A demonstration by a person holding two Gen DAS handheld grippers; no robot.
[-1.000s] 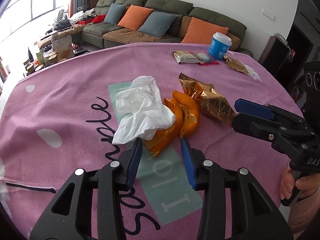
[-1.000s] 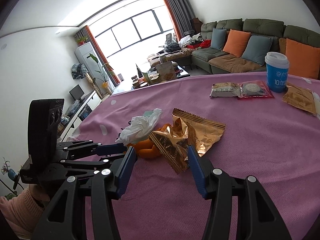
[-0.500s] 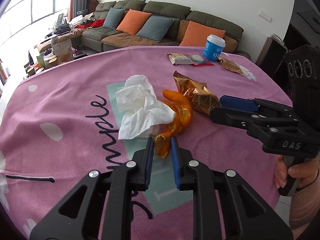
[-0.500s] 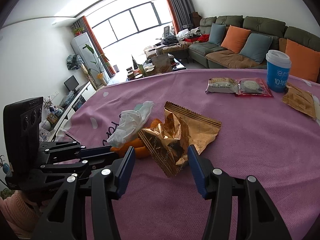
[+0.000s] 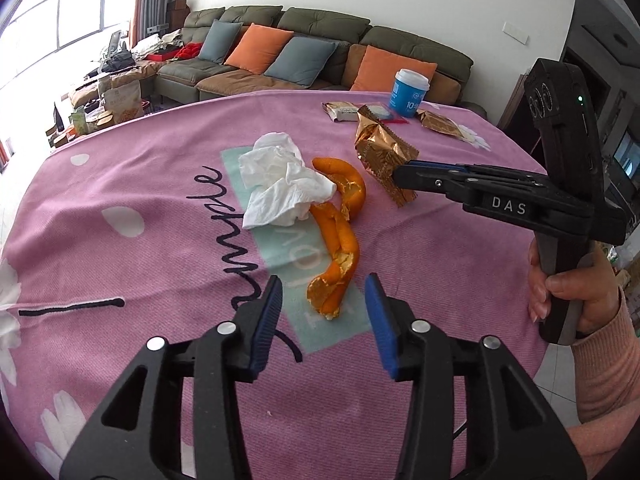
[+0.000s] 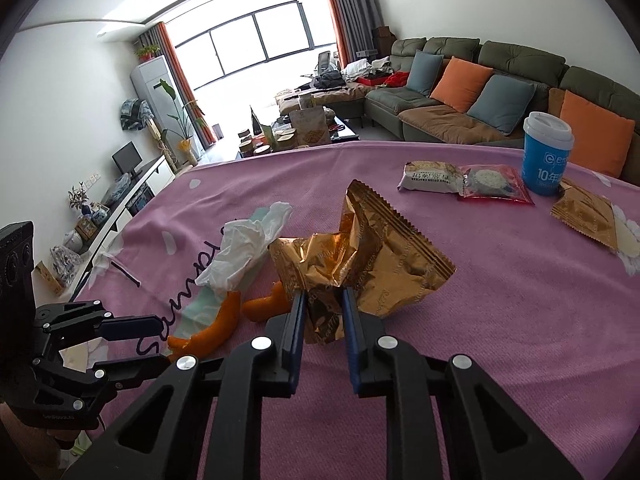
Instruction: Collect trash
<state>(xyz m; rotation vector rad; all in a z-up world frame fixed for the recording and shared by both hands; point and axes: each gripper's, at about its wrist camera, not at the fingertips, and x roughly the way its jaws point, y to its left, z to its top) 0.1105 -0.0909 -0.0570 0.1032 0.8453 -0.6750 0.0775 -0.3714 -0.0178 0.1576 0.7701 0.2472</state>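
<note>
My right gripper [image 6: 323, 322] has its fingers pinched on the near corner of the gold wrapper [image 6: 360, 256] — a corner grip, because crumpled foil offers no better hold. In the left wrist view the wrapper looks to hang just clear of the cloth. My left gripper [image 5: 323, 312] is spread wide and empty, low over the desk, with the near end of the orange peel [image 5: 338, 240] lying between the fingers but touching neither. The crumpled tissue [image 5: 282, 180] sits against the peel's far end, so the three scraps make one loose cluster. Underfoot is a pink tablecloth [image 5: 120, 184] — soft weave, printed script. Far off stand a blue cup [image 6: 546, 156] and more snack packets [image 6: 464, 178]; behind them, a green sofa [image 5: 328, 40].
</note>
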